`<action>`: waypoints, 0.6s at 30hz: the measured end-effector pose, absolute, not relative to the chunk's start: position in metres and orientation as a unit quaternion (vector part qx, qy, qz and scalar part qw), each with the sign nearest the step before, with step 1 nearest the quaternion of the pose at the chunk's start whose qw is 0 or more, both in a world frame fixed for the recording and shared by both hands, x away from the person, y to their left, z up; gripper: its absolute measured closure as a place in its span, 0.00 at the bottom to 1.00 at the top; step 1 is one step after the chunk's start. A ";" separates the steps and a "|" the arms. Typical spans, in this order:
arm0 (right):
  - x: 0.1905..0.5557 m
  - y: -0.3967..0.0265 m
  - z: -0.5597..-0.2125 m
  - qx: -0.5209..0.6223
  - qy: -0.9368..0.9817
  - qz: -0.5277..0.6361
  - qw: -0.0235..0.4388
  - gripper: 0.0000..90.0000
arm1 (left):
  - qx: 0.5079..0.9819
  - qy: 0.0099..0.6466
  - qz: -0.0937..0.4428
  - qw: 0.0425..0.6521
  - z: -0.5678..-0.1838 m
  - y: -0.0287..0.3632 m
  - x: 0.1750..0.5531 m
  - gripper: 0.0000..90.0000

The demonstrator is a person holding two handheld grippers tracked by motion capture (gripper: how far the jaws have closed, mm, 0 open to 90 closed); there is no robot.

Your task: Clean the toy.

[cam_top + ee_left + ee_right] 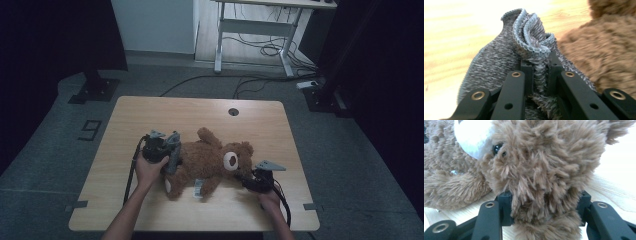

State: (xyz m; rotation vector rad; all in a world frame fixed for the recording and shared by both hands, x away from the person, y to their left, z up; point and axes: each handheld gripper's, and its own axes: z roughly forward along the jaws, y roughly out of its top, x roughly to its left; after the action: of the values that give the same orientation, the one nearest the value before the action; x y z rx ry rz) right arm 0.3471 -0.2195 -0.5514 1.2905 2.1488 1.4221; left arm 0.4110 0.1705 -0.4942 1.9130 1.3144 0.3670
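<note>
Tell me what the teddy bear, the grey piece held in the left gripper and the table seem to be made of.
Teddy bear: brown plush, long shaggy matte pile. Grey piece: looks like knitted fabric, mottled grey with a looped light-blue edge, folded between the jaws. Table: light wood or wood-look laminate, smooth, with grain lines showing.

teddy bear (210,160): brown, white muzzle | knit cloth (499,57): speckled grey | table (150,115): light wood

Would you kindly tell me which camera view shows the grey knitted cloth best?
The left gripper view: the grey knitted cloth is close up, pinched between the jaws. The high view shows a small grey strip beside the teddy bear.
</note>
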 end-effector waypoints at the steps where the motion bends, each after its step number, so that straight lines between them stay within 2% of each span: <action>1: 0.347 -0.219 -0.551 0.444 0.739 0.489 0.130 0.55 | 0.752 0.517 0.145 0.383 -0.496 0.172 0.411 0.89; 7: 0.347 -0.219 -0.551 0.446 0.739 0.488 0.129 0.55 | 0.746 0.523 0.136 0.390 -0.492 0.181 0.409 0.89; 11: 0.347 -0.217 -0.552 0.453 0.734 0.488 0.131 0.57 | 0.731 0.510 0.153 0.426 -0.469 0.185 0.403 0.89; 18: 0.361 -0.197 -0.549 0.475 0.726 0.471 0.158 0.59 | 0.733 0.475 0.177 0.453 -0.434 0.167 0.398 0.88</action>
State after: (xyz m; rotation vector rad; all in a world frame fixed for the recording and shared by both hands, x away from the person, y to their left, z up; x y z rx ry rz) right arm 0.3609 -0.1971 -0.5491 1.3581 2.0774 1.3466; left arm 0.3982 0.1665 -0.4340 1.8107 1.1730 0.4367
